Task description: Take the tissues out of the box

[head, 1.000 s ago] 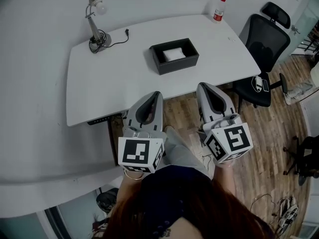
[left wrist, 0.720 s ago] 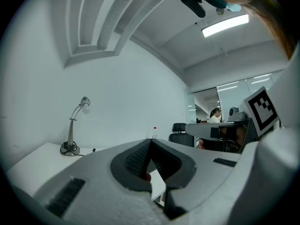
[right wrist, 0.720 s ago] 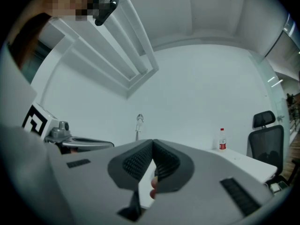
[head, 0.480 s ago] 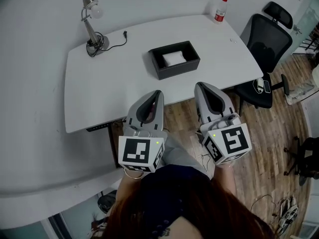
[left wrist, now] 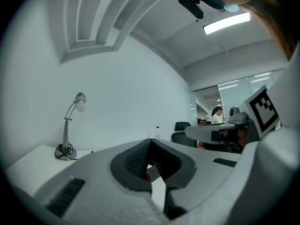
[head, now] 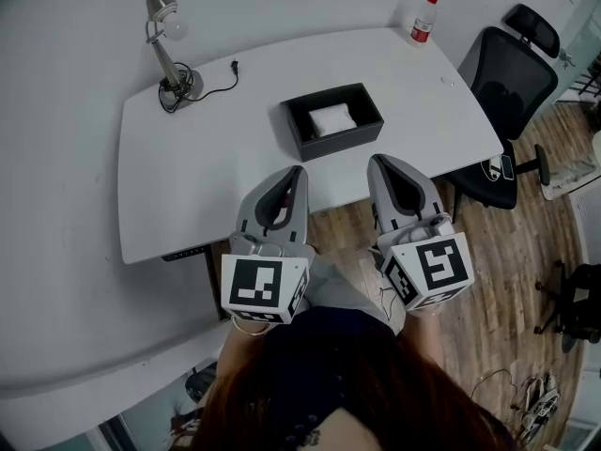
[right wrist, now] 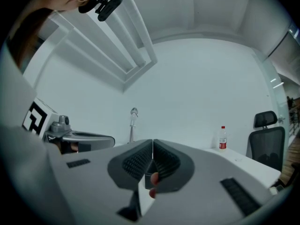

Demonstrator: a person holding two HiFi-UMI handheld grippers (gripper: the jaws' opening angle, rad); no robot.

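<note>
At the near edge of the white rounded desk [head: 188, 186], the left gripper [head: 295, 175] and right gripper [head: 379, 163] hover with jaws pressed together, nothing pinched. Over the last second the desk and the black rectangular open-top box [head: 340, 142] have drawn slightly nearer in the head view: likely approach only, no grab begun. White folded tissues [head: 333, 120] lie inside the box, well apart from both tips. Red-capped clear plastic bottle [head: 423, 20]: label unreadable.
</note>
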